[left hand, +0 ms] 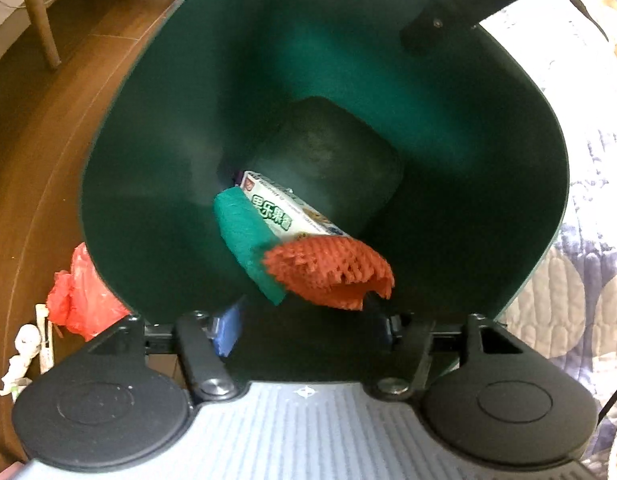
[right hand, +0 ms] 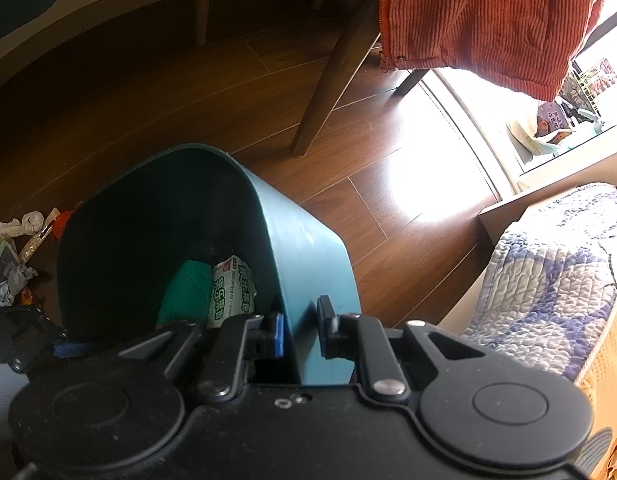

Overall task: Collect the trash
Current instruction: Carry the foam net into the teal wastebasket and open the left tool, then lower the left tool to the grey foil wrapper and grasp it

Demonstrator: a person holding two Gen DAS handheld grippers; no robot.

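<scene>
Our left gripper (left hand: 304,330) hangs with jaws apart over the green bin (left hand: 156,184), an orange foam net (left hand: 328,272) loose just beyond them. Our right gripper (right hand: 302,330) clamps the bin's wall.

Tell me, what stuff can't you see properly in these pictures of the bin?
- Bin floor, left wrist view: partly covered by the box, green piece and orange foam net.
- Red bag, left wrist view: part hidden behind the bin's rim.
- Floor scraps, right wrist view: too small and dim to name.
- Right gripper, right wrist view: its inner pad is half hidden behind the bin wall.
</scene>
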